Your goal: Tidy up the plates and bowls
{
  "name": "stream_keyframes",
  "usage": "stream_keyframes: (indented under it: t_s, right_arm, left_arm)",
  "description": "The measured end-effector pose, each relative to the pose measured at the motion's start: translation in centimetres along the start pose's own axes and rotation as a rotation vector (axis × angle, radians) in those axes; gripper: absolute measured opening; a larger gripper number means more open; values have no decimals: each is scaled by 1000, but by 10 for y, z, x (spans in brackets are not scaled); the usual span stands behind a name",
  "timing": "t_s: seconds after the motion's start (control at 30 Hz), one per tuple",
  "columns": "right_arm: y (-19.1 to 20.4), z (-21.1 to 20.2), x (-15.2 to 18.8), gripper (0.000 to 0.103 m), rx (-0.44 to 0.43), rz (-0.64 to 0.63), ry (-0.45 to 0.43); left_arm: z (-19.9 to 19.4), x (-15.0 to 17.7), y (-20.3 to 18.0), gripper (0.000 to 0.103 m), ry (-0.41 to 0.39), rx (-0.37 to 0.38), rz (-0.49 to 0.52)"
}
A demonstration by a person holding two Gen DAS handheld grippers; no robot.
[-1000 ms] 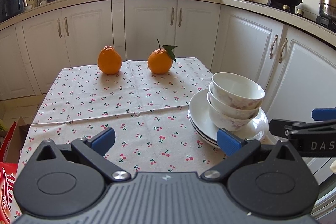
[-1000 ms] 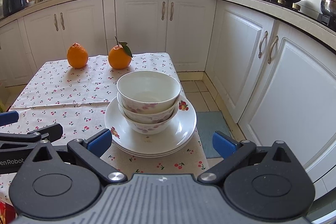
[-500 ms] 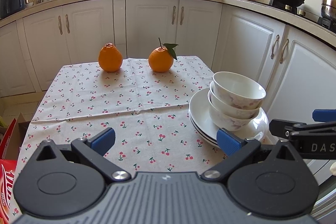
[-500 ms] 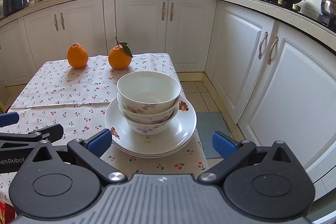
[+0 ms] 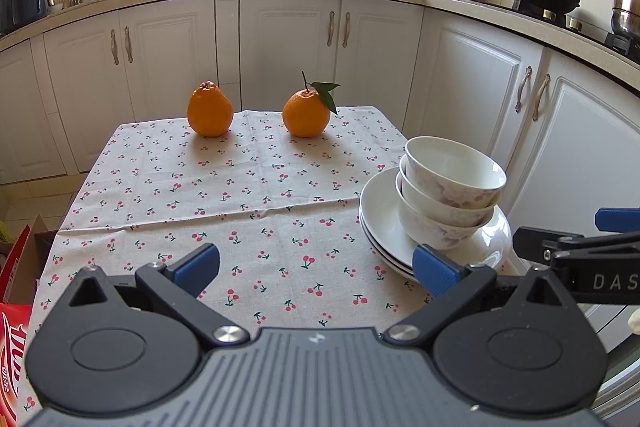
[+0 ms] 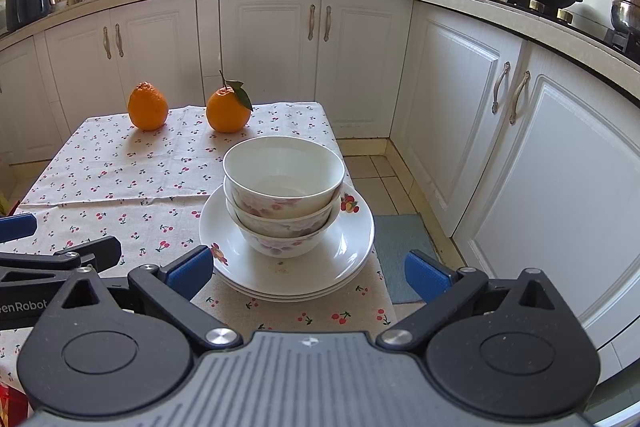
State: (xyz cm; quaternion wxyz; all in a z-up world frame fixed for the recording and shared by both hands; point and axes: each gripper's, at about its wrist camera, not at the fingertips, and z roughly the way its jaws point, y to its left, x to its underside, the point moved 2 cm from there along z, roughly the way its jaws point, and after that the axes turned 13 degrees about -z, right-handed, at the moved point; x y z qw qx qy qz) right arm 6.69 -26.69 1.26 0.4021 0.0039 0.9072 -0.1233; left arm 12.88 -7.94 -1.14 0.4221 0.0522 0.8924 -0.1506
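- Left gripper (image 5: 316, 269): jaws wide apart, nothing between them, held over the near part of the tablecloth (image 5: 240, 195).
- Right gripper (image 6: 306, 271): jaws wide apart, empty, just in front of the plates (image 6: 344, 259).
- Plates: stacked at the table's right edge, between the right gripper's blue pads (image 6: 188, 267).
- Bowls (image 6: 284, 187): three, nested upright in the middle of the top plate.
- Oranges (image 5: 210, 111): two at the far edge, well apart from the stack; one (image 5: 306, 115) has a leaf.
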Motion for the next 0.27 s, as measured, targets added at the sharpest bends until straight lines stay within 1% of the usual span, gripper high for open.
stream_keyframes:
  t_s: [0.27]
  right_arm:
    - [1, -1, 0, 103, -3, -4, 1]
  left_arm:
    - [0, 0, 0, 102, 4, 0, -1]
